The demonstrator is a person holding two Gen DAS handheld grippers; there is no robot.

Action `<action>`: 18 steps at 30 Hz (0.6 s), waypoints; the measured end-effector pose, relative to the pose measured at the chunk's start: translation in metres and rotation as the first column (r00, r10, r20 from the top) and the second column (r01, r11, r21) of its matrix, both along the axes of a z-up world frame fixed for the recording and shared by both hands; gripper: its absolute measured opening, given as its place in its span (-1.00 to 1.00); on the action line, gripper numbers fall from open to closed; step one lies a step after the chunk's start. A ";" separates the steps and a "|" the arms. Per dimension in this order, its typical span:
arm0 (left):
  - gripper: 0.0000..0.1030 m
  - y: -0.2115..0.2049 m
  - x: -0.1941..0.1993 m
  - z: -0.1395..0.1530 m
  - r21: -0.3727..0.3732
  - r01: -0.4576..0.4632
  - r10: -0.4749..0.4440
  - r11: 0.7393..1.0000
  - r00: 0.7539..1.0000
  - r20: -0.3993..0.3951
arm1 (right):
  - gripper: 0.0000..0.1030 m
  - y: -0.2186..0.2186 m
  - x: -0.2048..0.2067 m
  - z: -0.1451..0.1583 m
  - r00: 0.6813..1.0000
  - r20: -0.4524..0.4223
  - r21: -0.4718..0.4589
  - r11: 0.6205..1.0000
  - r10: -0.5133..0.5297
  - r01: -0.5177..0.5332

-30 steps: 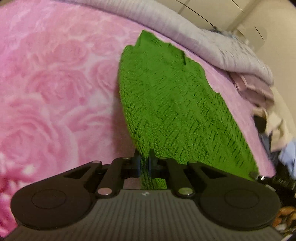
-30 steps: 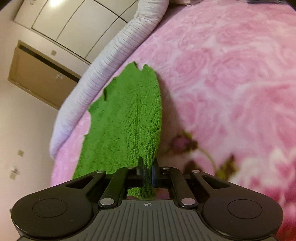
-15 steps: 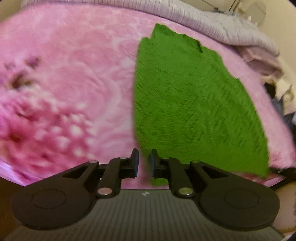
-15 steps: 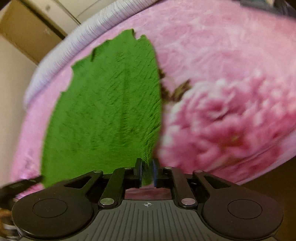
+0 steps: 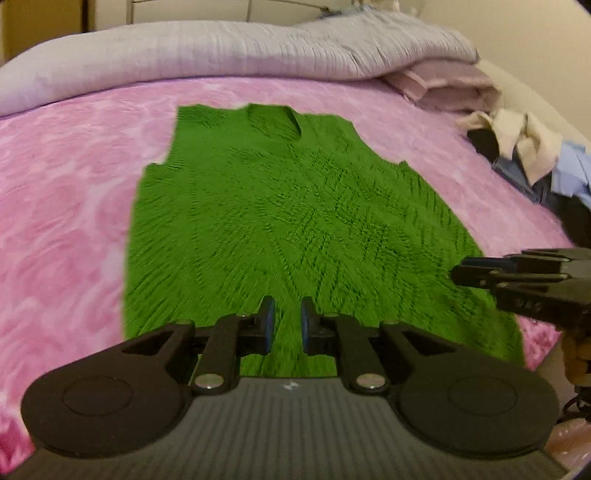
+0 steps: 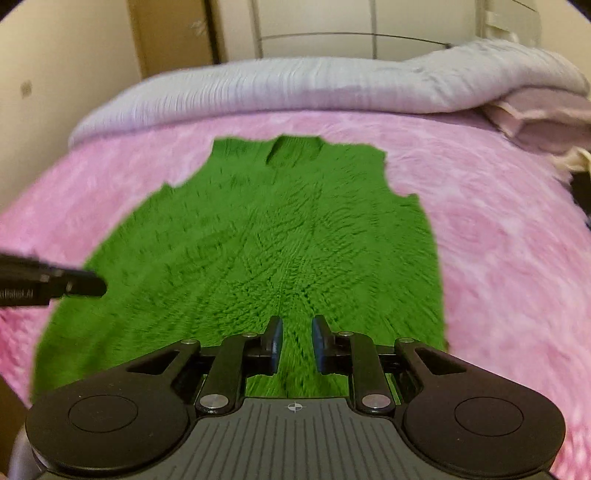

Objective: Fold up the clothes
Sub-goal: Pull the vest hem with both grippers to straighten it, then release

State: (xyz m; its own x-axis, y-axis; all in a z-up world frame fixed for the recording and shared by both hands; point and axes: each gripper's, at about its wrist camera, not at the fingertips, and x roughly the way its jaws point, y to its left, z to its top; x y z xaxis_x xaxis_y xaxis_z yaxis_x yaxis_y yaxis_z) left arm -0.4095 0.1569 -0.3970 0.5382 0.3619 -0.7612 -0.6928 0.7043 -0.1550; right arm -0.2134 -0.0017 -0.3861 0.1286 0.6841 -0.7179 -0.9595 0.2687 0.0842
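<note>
A green knitted sleeveless vest (image 5: 280, 221) lies flat on a pink rose-patterned blanket (image 5: 66, 206), neck at the far end. It also shows in the right wrist view (image 6: 266, 243). My left gripper (image 5: 283, 325) is open and empty over the vest's near hem. My right gripper (image 6: 296, 341) is open and empty over the near hem too. The right gripper's tip shows in the left wrist view (image 5: 517, 275) at the vest's right edge. The left gripper's tip shows in the right wrist view (image 6: 51, 286) at the vest's left edge.
A rolled lilac-grey quilt (image 5: 229, 48) lies along the far side of the bed. A pile of mixed clothes (image 5: 524, 147) sits at the far right. Cupboards (image 6: 332, 26) stand behind the bed. The blanket's near edge drops off below the vest.
Both grippers have let go of the vest's hem corners and opened. The vest now lies spread flat. Both cameras have swung to face it squarely.
</note>
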 end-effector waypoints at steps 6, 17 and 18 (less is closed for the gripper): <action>-0.63 0.018 -0.009 -0.033 -0.020 0.058 -0.059 0.998 0.997 -0.051 | -0.64 0.012 0.023 -0.042 0.997 0.018 -0.039 0.997 0.072 -0.071; -0.66 0.095 -0.033 0.007 0.077 0.049 -0.047 0.996 0.999 -0.024 | -0.64 0.030 0.086 -0.005 0.978 -0.209 0.005 1.000 0.001 0.000; -0.66 0.109 -0.029 0.006 0.086 0.047 -0.044 0.995 0.999 -0.029 | -0.64 0.040 0.095 -0.004 0.975 -0.224 0.013 1.000 -0.007 0.010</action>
